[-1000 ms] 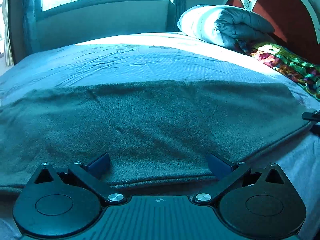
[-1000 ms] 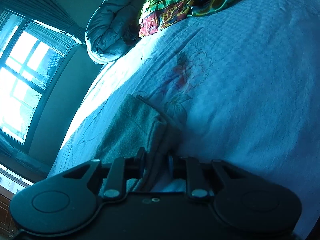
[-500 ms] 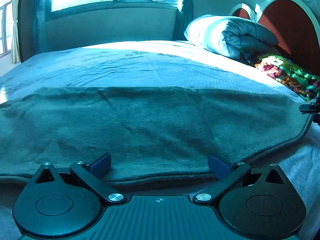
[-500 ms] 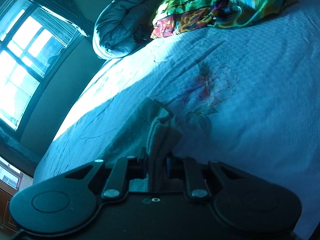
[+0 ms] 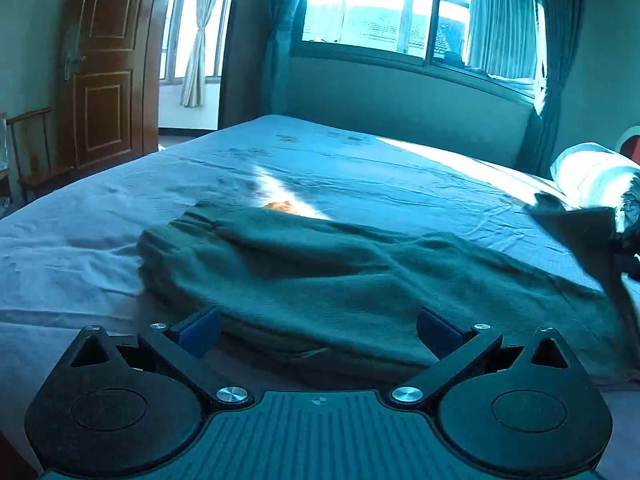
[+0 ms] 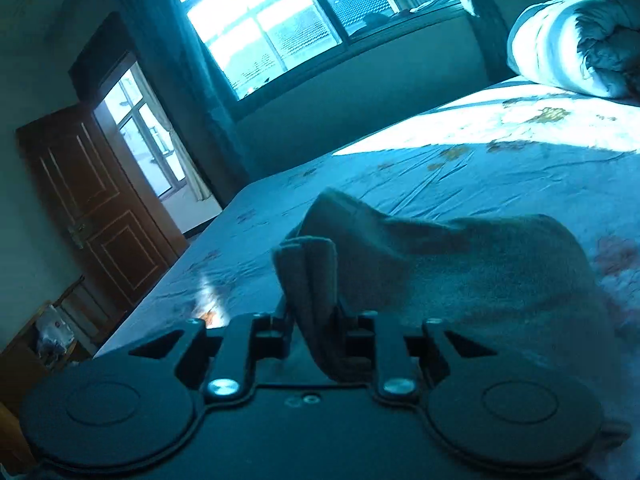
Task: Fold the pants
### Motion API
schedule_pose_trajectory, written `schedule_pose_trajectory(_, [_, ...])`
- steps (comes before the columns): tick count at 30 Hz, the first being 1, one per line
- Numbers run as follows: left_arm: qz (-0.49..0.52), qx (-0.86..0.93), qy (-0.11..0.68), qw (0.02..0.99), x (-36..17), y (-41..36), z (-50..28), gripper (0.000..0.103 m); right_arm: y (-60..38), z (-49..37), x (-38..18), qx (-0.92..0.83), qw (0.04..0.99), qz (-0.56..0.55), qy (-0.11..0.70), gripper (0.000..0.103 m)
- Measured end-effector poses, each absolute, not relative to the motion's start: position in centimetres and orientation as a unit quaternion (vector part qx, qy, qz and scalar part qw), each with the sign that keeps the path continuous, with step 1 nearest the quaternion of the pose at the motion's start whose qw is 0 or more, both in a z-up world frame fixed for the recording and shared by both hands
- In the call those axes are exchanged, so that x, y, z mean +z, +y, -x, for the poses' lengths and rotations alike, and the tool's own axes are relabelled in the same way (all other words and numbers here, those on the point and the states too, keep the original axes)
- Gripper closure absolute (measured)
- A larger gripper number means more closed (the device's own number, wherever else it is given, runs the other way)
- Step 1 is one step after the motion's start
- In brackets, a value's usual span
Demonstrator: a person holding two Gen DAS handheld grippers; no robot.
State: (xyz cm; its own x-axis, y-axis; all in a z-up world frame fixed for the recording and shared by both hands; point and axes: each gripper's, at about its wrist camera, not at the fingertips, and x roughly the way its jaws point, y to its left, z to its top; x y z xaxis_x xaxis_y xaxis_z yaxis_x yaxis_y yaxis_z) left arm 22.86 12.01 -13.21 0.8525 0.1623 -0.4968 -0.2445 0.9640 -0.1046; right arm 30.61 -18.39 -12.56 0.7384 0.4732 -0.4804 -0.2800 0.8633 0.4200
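Nearest in the left wrist view, the left gripper (image 5: 318, 328) hangs low over the near edge of the bed, its blue-padded fingers (image 5: 198, 326) spread wide with nothing between them. The near hem of the dark green pants (image 5: 340, 280) lies in the gap between the two pads; whether the pads touch the cloth cannot be told. No brand, label or readable writing shows in either view; the only mark is a small crosshair symbol on the ribbed gripper body.

In the right wrist view, the right gripper (image 6: 314, 330) is clamped tight on a bunched, layered end of the pants (image 6: 308, 276), which stands up between its fingers and is lifted off the bed. The rest of the cloth drapes away to the right in a raised fold.

The left view alone shows the pants at full length: spread across the pale blue bed sheet (image 5: 360, 168), one end lying crumpled at the left, the other end rising off the bed at the far right edge of the frame. The right view alone shows the floral print on the sheet clearly.

Farther off, a rolled quilt (image 6: 576, 44) rests at the head of the bed. Beyond the bed are a bright window (image 5: 400, 12) with teal curtains (image 5: 280, 32), and a brown wooden door (image 5: 104, 64) standing open beside a wooden chair (image 5: 32, 148).
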Motion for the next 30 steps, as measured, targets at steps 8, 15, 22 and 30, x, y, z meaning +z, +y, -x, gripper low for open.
schedule_pose_trajectory(8, [0.108,0.042,0.264,0.958,-14.8,10.7,-24.9,0.0,-23.6,-26.8,-12.6,0.137,0.938,-0.179,0.264,0.071])
schedule_pose_trajectory(15, [-0.008,-0.015,0.322,0.946,-16.2,-0.3,-30.9,0.0,-30.1,-28.6,-16.2,0.017,0.92,-0.213,0.327,0.05])
schedule_pose_trajectory(22, [-0.021,0.003,0.305,0.952,-15.8,0.7,-29.3,0.0,-33.2,-28.4,-14.5,0.023,0.933,-0.228,0.276,0.032])
schedule_pose_trajectory(30, [0.04,0.08,0.289,0.953,-13.9,11.4,-24.9,0.0,-31.9,-28.6,-16.2,0.041,0.929,-0.153,0.334,0.013])
